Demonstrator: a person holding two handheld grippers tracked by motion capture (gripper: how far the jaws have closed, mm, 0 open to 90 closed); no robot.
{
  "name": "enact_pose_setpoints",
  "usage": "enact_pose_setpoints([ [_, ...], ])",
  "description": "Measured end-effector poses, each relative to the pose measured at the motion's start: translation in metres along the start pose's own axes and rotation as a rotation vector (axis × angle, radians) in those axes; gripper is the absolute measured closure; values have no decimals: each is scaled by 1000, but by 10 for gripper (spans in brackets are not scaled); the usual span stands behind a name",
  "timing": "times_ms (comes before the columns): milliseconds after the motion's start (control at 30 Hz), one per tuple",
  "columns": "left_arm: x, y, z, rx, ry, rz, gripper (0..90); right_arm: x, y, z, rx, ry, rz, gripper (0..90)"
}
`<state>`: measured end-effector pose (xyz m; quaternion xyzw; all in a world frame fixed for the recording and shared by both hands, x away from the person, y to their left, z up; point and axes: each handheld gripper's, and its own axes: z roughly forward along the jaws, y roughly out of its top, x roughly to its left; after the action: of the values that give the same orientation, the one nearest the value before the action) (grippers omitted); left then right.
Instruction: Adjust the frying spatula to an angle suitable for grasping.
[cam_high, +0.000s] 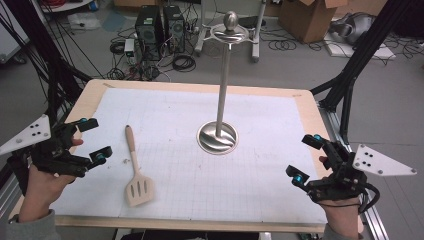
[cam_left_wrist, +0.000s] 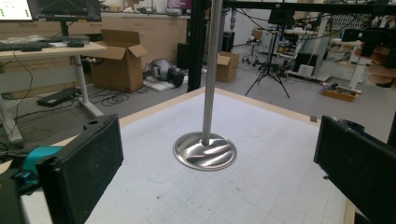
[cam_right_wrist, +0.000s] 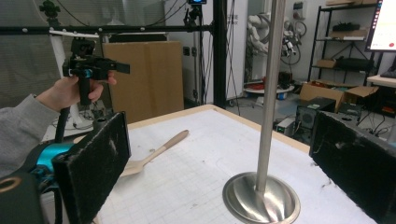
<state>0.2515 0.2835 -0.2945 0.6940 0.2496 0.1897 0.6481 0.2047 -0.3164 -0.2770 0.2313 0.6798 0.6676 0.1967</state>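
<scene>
We held the left gripper (cam_high: 95, 139) at the table's (cam_high: 200, 86) left edge, jaws wide apart and empty. The wooden spatula (cam_high: 136, 172) lay flat on the gridded mat just right of it, not touching, blade toward us. Our right gripper (cam_high: 306, 157) gaped empty, well apart from the spatula, beyond the steel stand (cam_high: 218, 137).

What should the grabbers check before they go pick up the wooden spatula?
1. Left gripper jaws open, nothing between them: ok.
2. Right gripper jaws open, nothing between them: ok.
3. Spatula lying flat on the mat, handle pointing away from the person: ok.
4. Nothing between left gripper and spatula: ok.
5. Metal stand upright, apart from the spatula: ok.
6. Whether the stand's top ring can hold the spatula: cannot tell.
</scene>
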Motion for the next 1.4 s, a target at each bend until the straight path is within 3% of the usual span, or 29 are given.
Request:
enact_pose_setpoints([
  [833,4,-3,4,25,4,-3,22,-1,-3,-3,11,-4,19,41],
  [967,4,-4,3,38,8,3,75,1,-3,-2,17,-2,14,41],
  [1100,5,-6,3,44,32,12,112,1,-3,-1,17,2,9,41],
  [1267,4,-5,-3,49,113,49,211,-1,-5,0,23,0,18,41],
  [1400,5,-6,-5,50,115,44,277,-2,-6,3,23,5,22,41],
])
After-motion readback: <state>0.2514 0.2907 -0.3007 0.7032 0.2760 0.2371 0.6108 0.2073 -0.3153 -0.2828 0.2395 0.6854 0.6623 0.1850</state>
